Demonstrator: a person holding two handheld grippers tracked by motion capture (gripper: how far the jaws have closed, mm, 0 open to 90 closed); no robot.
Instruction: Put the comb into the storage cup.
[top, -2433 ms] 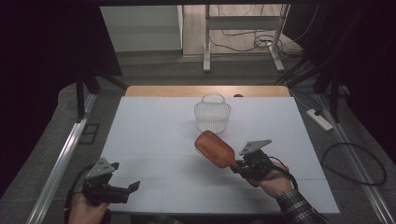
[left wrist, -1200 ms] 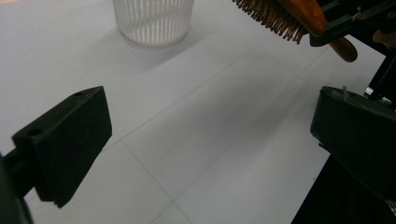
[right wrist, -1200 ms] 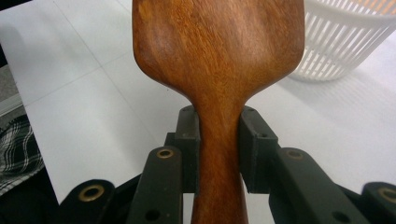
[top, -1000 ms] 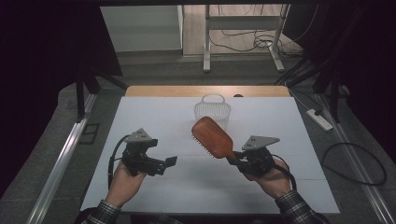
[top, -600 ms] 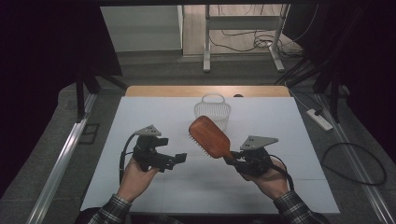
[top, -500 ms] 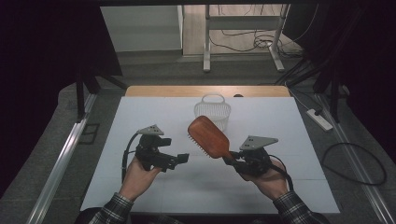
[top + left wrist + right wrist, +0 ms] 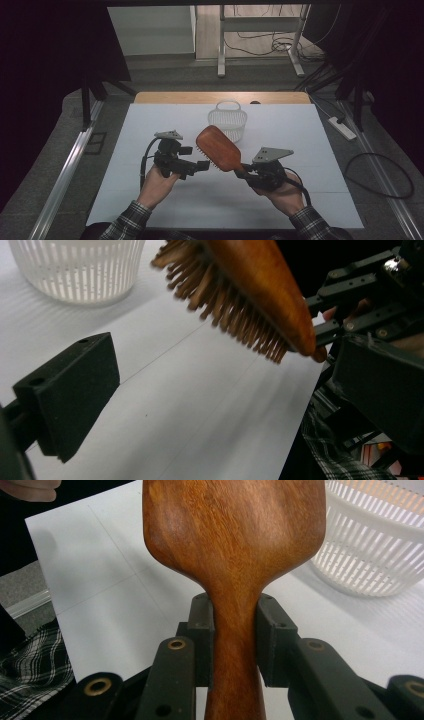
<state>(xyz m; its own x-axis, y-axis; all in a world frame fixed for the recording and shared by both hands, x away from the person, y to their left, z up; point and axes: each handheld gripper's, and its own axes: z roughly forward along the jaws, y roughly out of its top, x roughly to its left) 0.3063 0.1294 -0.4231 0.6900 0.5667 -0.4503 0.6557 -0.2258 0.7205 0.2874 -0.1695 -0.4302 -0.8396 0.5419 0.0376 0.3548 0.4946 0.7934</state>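
Note:
A wooden paddle hairbrush (image 7: pixel 219 148) is held off the white table, head tilted up to the left and bristles facing down-left. My right gripper (image 7: pixel 246 169) is shut on its handle (image 7: pixel 235 630), a pad pressing each side. The brush's smooth back (image 7: pixel 235 530) faces the right gripper view. My left gripper (image 7: pixel 196 159) hovers just left of the brush head with its jaws wide open. In the left gripper view its pads (image 7: pixel 70 395) stand far apart on either side of bare table, and the bristles (image 7: pixel 225 305) hang above and ahead of them, touching neither.
A small white slatted basket (image 7: pixel 227 120) stands at the back middle of the table (image 7: pixel 150 200), just behind the brush; its wall (image 7: pixel 380 545) is also close by in the right gripper view. A power strip (image 7: pixel 342 127) and cables lie on the floor to the right.
My left gripper has come up from the near left edge and moved right, close beside the brush head. The right gripper has lifted and swung the brush slightly left.

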